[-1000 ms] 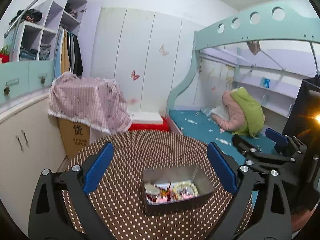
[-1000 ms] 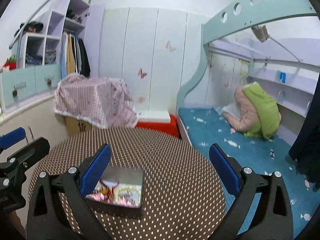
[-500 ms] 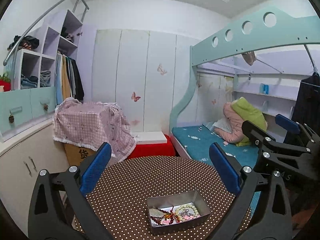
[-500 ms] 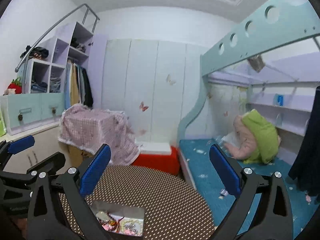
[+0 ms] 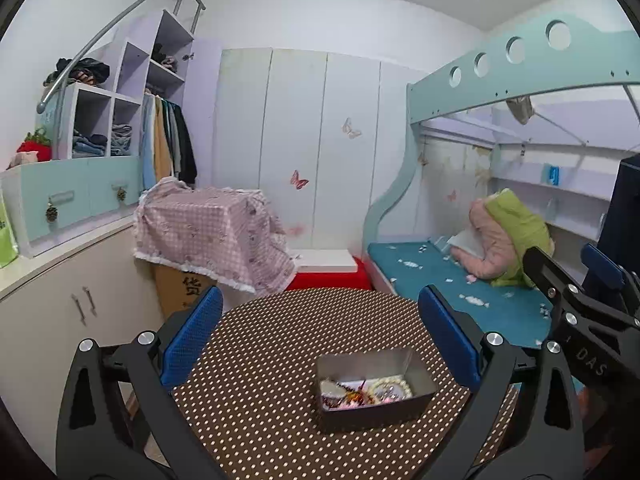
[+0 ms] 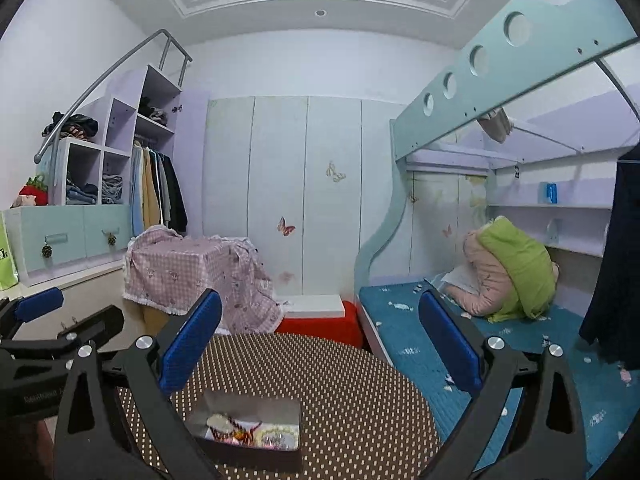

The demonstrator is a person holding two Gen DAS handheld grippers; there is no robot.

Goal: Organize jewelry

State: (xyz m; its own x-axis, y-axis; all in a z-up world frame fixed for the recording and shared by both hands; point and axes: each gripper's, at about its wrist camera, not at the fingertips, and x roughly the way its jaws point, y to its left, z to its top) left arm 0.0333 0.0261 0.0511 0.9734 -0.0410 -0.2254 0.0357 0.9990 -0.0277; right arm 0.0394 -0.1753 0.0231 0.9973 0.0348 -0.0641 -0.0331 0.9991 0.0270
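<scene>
Jewelry (image 5: 366, 390) fills a metal tin (image 5: 374, 408) on the dotted worktop (image 5: 280, 340), bed (image 5: 448, 280) far right. Left gripper (image 5: 320, 344) and right gripper (image 6: 320, 344) gape wide, empty; the left view has dipped since half a second ago

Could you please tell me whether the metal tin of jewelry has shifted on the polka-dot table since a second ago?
Cannot tell. The metal tin looks equally near the polka-dot table's right edge; only the cameras clearly moved.
</scene>
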